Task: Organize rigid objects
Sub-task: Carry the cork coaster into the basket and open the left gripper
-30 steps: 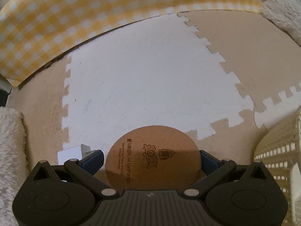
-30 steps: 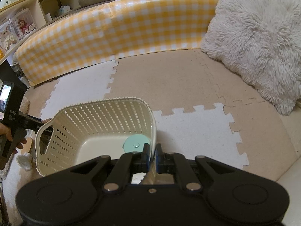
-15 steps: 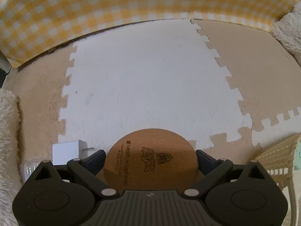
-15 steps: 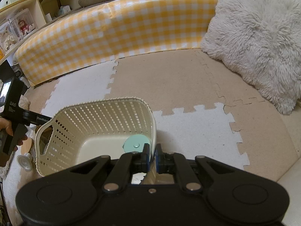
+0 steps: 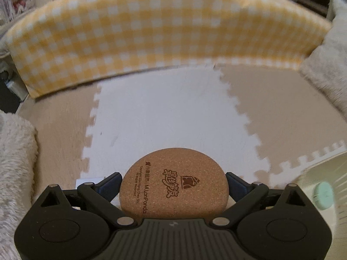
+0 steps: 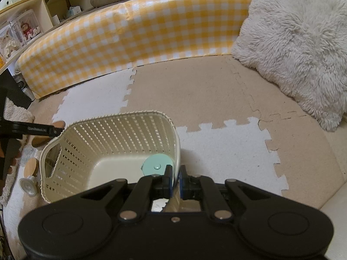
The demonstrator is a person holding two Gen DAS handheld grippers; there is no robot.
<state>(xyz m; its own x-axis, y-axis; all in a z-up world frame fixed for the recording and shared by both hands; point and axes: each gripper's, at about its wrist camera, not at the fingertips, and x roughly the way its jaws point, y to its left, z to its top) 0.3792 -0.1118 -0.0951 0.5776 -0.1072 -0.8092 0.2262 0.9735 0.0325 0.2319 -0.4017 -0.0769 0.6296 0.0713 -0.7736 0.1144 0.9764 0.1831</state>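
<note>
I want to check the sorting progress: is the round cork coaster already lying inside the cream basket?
No, the cork coaster is gripped in the left tool above the floor mat, outside the basket.

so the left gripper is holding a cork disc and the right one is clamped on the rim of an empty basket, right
Not quite: the basket is not empty. The right wrist view shows a mint green round thing lying on its floor. The rest holds: the left gripper holds the cork disc, and the right gripper is clamped on the basket's rim.
</note>
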